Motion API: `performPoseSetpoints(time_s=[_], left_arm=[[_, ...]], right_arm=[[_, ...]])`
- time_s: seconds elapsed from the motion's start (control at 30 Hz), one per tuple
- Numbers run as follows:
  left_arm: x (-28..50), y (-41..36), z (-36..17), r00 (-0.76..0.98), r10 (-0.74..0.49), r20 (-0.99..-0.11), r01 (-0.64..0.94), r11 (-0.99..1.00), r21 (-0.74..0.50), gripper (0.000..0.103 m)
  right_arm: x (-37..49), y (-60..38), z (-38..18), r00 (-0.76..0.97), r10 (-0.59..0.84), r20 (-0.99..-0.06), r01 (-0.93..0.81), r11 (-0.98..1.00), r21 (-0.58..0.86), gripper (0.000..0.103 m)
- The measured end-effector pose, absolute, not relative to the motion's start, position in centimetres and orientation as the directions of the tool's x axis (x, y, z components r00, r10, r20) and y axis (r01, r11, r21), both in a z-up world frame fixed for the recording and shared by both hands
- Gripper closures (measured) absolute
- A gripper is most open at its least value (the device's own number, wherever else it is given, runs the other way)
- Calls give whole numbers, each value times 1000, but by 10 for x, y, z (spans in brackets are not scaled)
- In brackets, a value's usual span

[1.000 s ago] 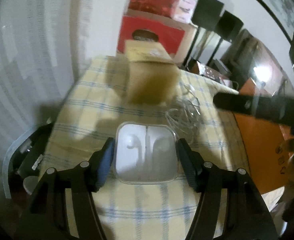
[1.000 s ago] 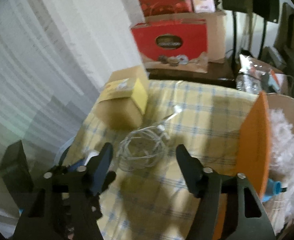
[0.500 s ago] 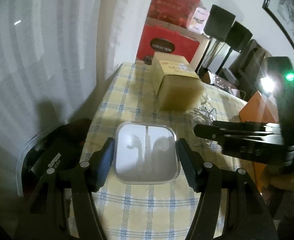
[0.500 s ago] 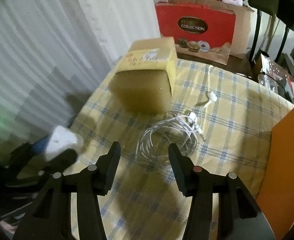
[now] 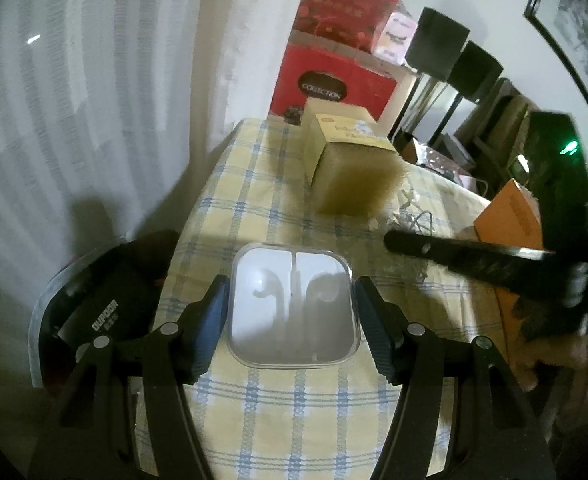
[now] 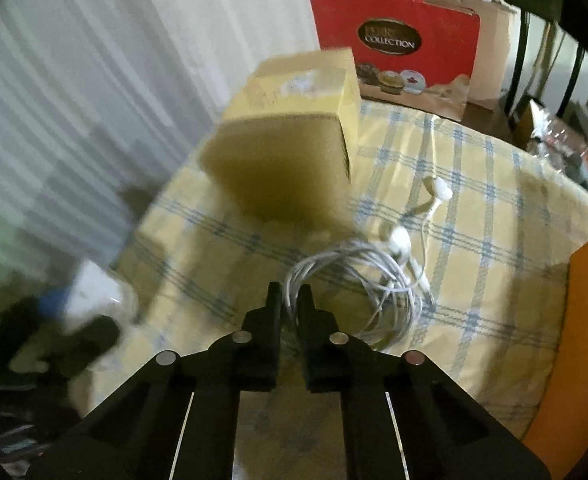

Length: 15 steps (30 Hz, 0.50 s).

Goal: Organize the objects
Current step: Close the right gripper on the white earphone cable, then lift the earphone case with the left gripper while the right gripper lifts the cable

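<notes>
- The case (image 5: 293,307) is a see-through plastic square with round corners and a white tray inside, shaped for earbuds. It sits low in the middle of the left view.
- The left gripper (image 5: 292,320) grips the case between its blue ribbed pads (image 5: 210,322), above the cloth.
- The earbuds (image 6: 374,276) are a thin white wire, wound in a loose ring, with two smooth buds at the top right of the ring. They lie on the cloth in the middle of the right view.
- The right gripper (image 6: 290,300) has just pinched its black jaws closed on the left edge of the wire ring.
- The cloth (image 6: 474,216) is soft, yellow, with blue checks.
- A tan cardboard box (image 6: 290,140) stands behind the wire.
- A red bag (image 6: 394,48) and white curtain (image 6: 94,80) are at the back.
</notes>
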<state>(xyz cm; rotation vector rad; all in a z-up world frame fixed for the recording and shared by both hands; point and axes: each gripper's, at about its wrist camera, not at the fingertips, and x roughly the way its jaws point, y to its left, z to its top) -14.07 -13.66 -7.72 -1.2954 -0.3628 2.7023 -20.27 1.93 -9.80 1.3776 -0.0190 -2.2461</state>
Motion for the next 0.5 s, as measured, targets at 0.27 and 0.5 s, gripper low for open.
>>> performPoseSetpoints(time_s=[0.27,0.5], left_arm=[[-133,-127,-63,-639,231,-734,-34,-961,-273,43],[-127,-124,-43,-656,244,-714,-56,-959,-276,43]], right_arm=[[-206,46,-57,-341,-671,-659,382,-739,555,97],[-203,60,-25,-381,-711,-591,390,-703,594,97]])
